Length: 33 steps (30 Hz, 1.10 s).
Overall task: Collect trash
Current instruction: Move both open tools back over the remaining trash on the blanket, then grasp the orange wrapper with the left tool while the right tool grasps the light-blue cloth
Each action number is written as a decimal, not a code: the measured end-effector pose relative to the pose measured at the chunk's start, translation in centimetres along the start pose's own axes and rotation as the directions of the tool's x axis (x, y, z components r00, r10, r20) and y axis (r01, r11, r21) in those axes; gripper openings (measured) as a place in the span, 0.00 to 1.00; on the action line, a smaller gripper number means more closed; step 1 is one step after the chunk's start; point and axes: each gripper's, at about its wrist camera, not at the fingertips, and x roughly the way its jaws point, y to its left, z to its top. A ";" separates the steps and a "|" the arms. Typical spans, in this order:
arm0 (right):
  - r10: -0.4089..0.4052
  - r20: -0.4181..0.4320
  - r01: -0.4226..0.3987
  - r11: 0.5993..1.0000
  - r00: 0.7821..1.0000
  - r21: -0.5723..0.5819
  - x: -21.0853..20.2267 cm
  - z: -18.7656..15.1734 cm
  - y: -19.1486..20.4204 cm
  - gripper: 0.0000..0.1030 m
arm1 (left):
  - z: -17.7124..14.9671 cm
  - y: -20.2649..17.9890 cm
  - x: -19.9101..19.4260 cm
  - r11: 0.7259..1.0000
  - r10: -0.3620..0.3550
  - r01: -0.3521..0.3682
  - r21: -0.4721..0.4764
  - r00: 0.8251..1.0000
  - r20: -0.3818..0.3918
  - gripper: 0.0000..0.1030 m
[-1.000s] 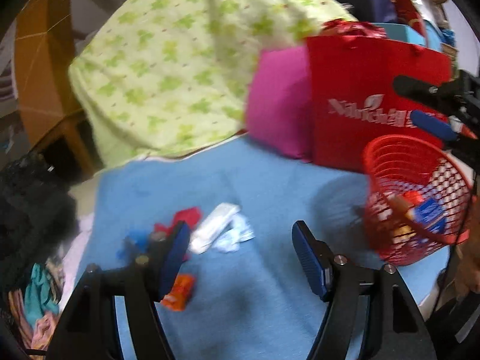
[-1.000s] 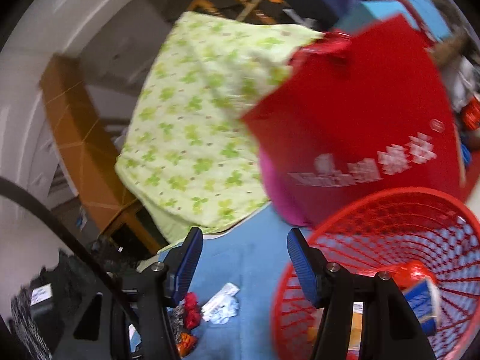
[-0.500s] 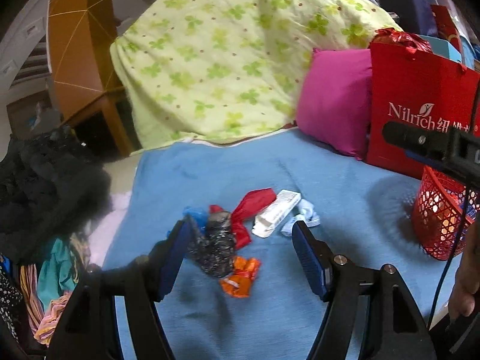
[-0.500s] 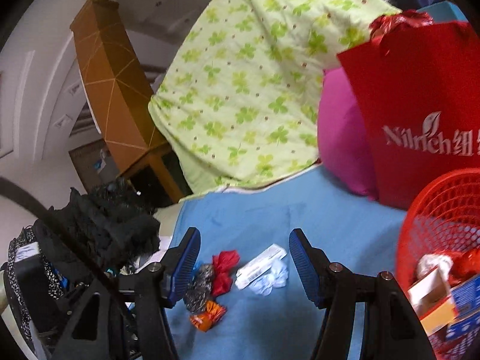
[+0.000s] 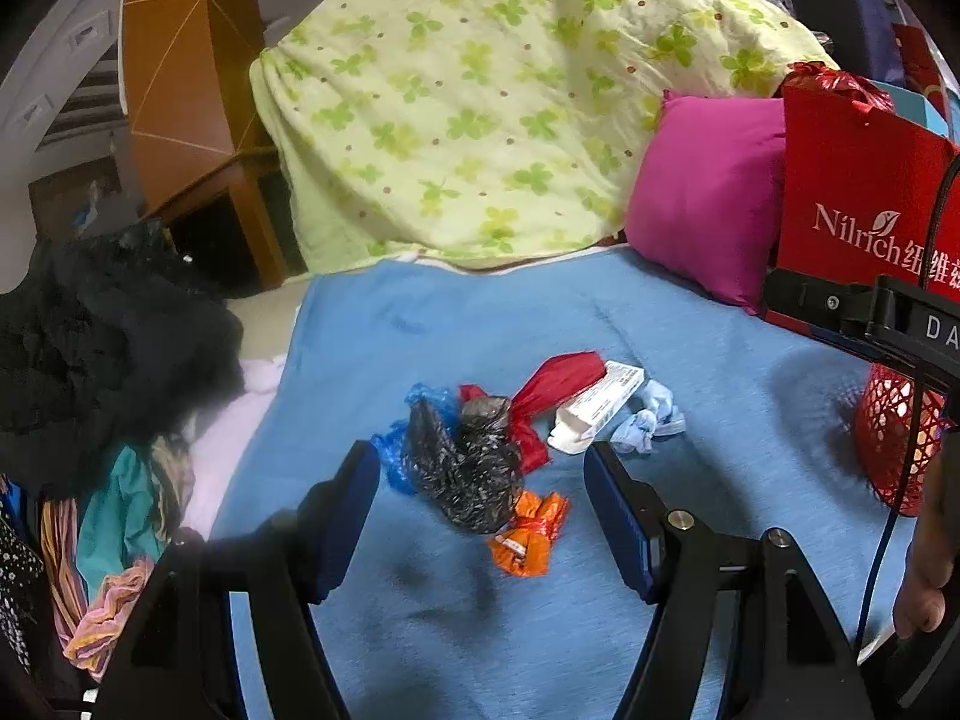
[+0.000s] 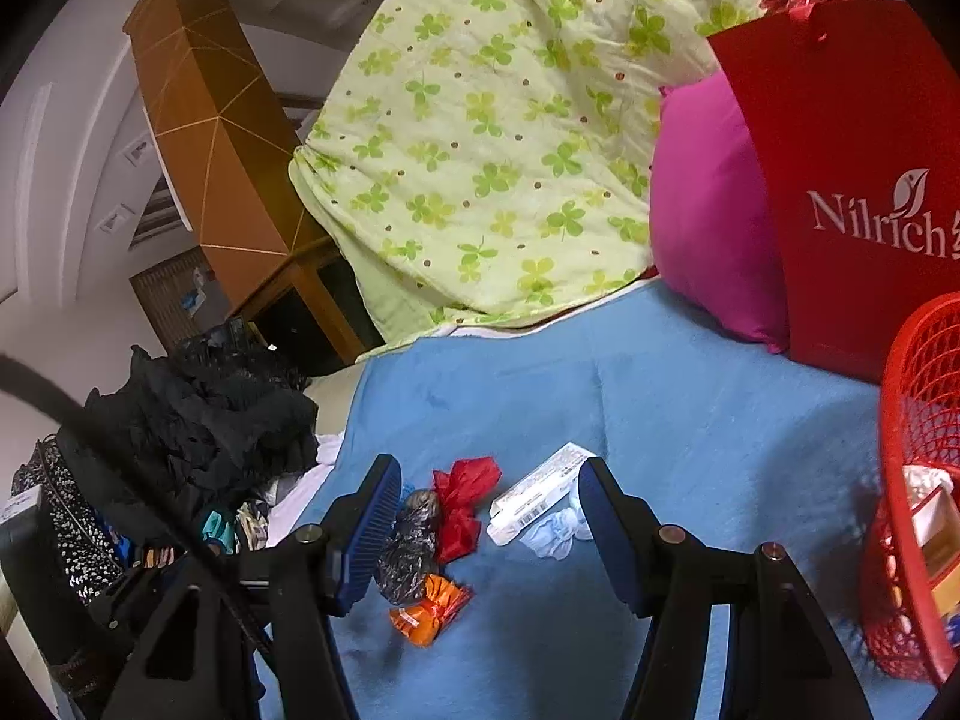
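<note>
Blue blanket (image 5: 690,324): trash pile now centred before us, where a second ago the red basket (image 6: 918,480) filled both views. Left gripper (image 5: 483,507) and right gripper (image 6: 489,531): jaws spread, empty, aimed at black bag (image 5: 474,468), orange wrapper (image 5: 528,534), white box (image 5: 597,411). Next pickup looks due.

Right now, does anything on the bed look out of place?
Yes: a clump of litter lies on the blue blanket: black crumpled bag, orange wrapper, red scrap, white box, pale tissue. The red basket stands apart.
</note>
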 end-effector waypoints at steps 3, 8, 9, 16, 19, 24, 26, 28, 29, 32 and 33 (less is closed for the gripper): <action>0.000 -0.016 0.000 1.000 1.000 0.003 0.6 -0.2 0.1 0.64 | -0.3 0.4 0.3 1.000 0.003 -0.003 -0.007 1.000 -0.006 0.69; -0.006 -0.039 0.006 1.000 0.999 0.009 1.7 -0.6 0.4 0.64 | -0.7 1.1 0.7 1.000 0.004 -0.005 -0.019 1.000 -0.014 0.69; -0.009 -0.046 0.009 1.000 0.999 0.009 1.9 -0.6 0.5 0.64 | -0.7 1.2 0.8 1.000 0.005 -0.005 -0.021 1.000 -0.014 0.69; -0.024 -0.076 0.024 1.000 0.997 0.000 3.2 -1.1 0.7 0.64 | -1.3 2.1 1.7 0.999 0.002 -0.004 -0.045 1.000 -0.030 0.69; -0.030 -0.092 0.031 0.999 0.995 0.009 3.8 -1.2 0.6 0.64 | -1.7 2.5 2.3 0.999 -0.003 0.001 -0.053 0.999 -0.041 0.69; -0.049 -0.125 0.053 0.998 0.991 0.030 5.0 -1.3 0.0 0.64 | -3.2 3.6 4.6 0.996 -0.033 0.025 -0.090 0.995 -0.090 0.69; -0.058 -0.153 0.065 0.997 0.987 0.046 5.9 -1.3 -0.5 0.64 | -4.2 4.1 5.9 0.992 -0.057 0.042 -0.120 0.991 -0.121 0.69; -0.055 -0.189 0.070 0.995 0.981 0.075 7.1 -1.4 -1.2 0.63 | -5.4 4.8 7.4 0.986 -0.085 0.061 -0.156 0.984 -0.155 0.69; -0.054 -0.203 0.074 0.993 0.978 0.089 7.6 -1.4 -1.5 0.63 | -5.9 5.0 8.0 0.983 -0.095 0.067 -0.169 0.982 -0.165 0.69; -0.057 -0.238 0.088 0.989 0.970 0.120 9.3 -1.4 -2.4 0.63 | -7.5 5.6 9.8 0.974 -0.133 0.093 -0.208 0.973 -0.188 0.69; -0.063 -0.246 0.096 0.987 0.967 0.126 9.9 -1.5 -2.7 0.63 | -7.8 5.7 10.3 0.972 -0.137 0.094 -0.215 0.970 -0.199 0.69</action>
